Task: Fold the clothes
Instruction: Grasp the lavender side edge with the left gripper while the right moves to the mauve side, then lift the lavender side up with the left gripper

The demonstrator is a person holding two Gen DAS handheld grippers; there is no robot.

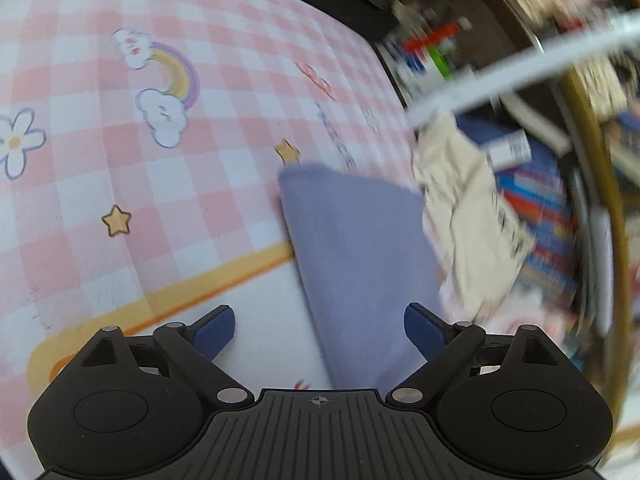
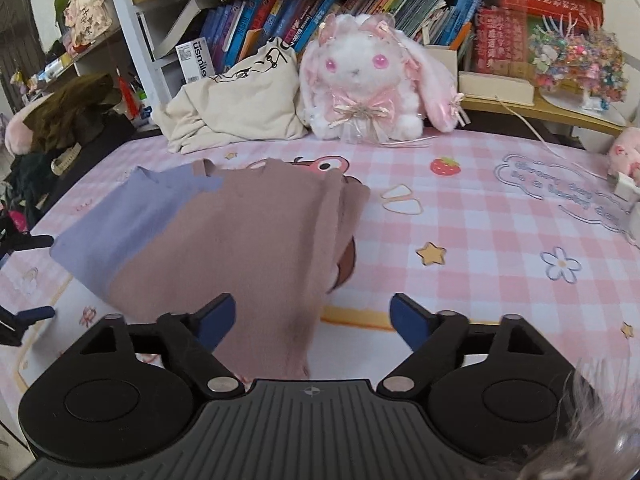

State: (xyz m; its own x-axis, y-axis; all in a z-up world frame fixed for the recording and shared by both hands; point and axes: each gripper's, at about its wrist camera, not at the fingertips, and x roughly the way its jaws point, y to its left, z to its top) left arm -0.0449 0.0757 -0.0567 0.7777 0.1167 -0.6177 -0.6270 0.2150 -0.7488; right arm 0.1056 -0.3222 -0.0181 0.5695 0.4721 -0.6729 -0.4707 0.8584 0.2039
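Left gripper (image 1: pixel 319 334): jaws apart, nothing pinched, a strip of the lavender garment (image 1: pixel 360 264) running up between the blue pads without touching either. Right gripper (image 2: pixel 313 322): jaws apart too, nothing clamped, the near end of the mauve garment (image 2: pixel 256 248) lying between them, brushing close to the left pad only

Outward from the right jaws: mauve garment stretching straight ahead and slightly left, long axis running away from the jaws toward the plush rabbit (image 2: pixel 372 84), far end showing strap-like points and a bunched fold along its right edge. Partly overlapping the lavender piece, which spreads out to the left on the pink checked surface (image 2: pixel 500 216). Right hand plainly nearer the mauve hem, left hand nearer the lavender one; likely next a pinch on each near edge, though only a guess

Beyond: cream cloth bag (image 2: pixel 236 108) slumped beside the rabbit, well clear of both garments, books on the shelf (image 2: pixel 280 12) behind

Hard to read: left view smeared with motion blur, right-hand clutter there barely legible. Near hems of both garments cut off behind the gripper bodies, so exact edge position under the jaws unknown. Whether two separate garments or one two-tone piece, not certain. Dark blue tips at the far left edge of the right view, probably the other gripper, mostly cropped
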